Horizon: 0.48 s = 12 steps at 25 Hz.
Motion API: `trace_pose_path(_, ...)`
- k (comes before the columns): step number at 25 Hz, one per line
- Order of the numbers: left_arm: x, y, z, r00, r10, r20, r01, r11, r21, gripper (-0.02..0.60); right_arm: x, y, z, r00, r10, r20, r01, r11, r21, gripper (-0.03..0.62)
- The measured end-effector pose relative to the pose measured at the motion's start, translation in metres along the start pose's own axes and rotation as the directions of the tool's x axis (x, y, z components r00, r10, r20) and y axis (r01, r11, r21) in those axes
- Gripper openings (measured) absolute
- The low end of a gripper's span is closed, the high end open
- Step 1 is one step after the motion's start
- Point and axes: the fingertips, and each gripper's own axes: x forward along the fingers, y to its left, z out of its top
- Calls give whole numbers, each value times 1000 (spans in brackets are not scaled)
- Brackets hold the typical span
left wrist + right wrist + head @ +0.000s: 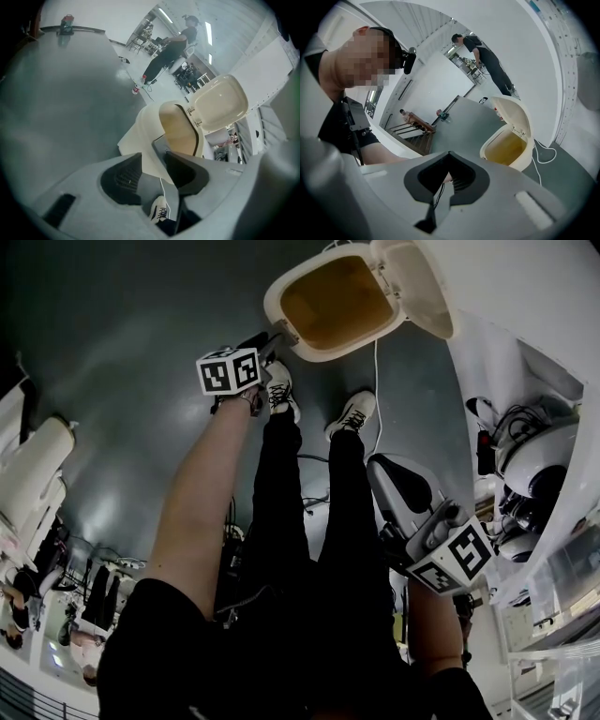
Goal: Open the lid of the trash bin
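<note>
Trash bin of cream plastic, its rounded lid already tipped up on the hinge.

The left tool was released, with its jaws apart and nothing clasped, and the bin's front wall showed through the gap just beyond. The right tool was clenched on nothing, low by the person's right side and well apart from the bin. The bin stood on the grey floor ahead of the person's white shoes, nearer the left tool. Its hinge was on the far side and the lid leaned away from both tools, so little seemed left to do. Whether the left tool touched the rim could not be told. The head view hid the bin's base and cut off the lid's top.
</note>
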Motion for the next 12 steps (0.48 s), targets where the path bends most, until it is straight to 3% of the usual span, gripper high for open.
trace_pose_path(7,1,-7,1,1000,-10,16,10,1000,5,165,-5,-1,-11,1000,4,-2,-4,1000,8,8)
trace_pose_path(12,-4,-19,3,999,-25,43,24,1000,9,33,-14,8,-2,1000,3,19,-3,1000,-15,8)
